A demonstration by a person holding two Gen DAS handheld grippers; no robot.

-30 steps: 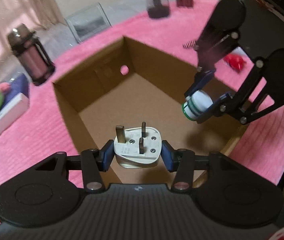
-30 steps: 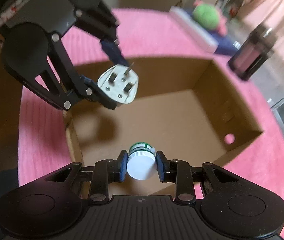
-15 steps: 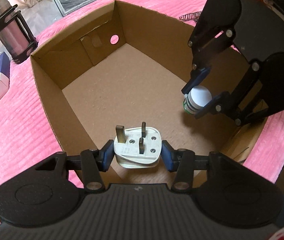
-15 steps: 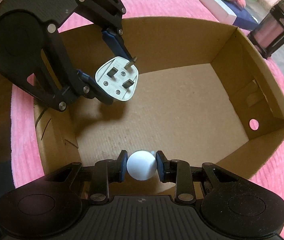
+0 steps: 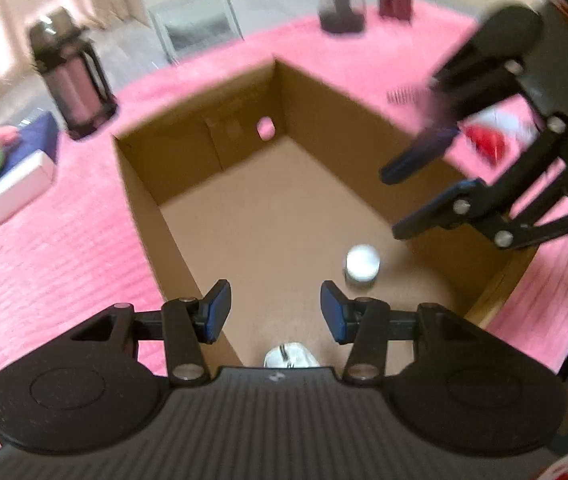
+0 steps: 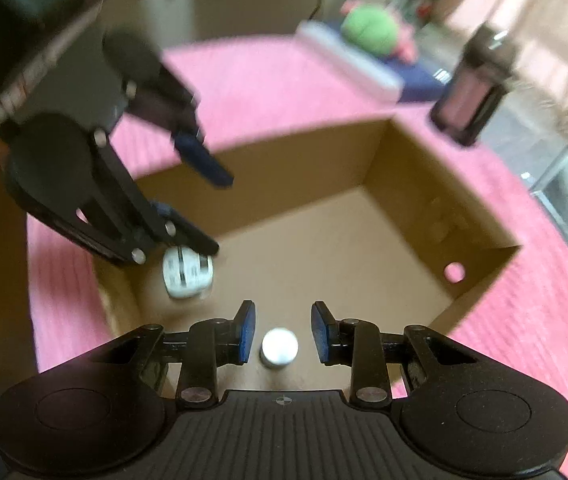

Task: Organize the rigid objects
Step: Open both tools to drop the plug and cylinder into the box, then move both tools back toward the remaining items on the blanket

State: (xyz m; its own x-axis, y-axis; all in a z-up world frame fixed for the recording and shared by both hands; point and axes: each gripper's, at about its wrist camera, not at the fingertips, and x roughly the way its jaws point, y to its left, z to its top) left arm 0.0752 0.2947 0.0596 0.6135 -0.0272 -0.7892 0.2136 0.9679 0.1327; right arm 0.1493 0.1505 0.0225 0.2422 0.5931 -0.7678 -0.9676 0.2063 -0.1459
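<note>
Brown cardboard box (image 5: 140, 184) stands open on the pink rug (image 5: 44, 248), and most of its floor is free. The white plug (image 6: 187, 273) lies near the corner by one wall (the view is blurred there). The small white bottle (image 6: 279, 347) stands upright near the next wall, apart from the plug. The left gripper (image 5: 275, 311) and the right gripper (image 6: 280, 332) both hang above the box with fingers spread, holding nothing, clear of the rim.

A white plug (image 6: 188, 274) lies on the cardboard box (image 6: 412, 152) floor's near left; a white-capped bottle (image 6: 279, 347) stands right of it
</note>
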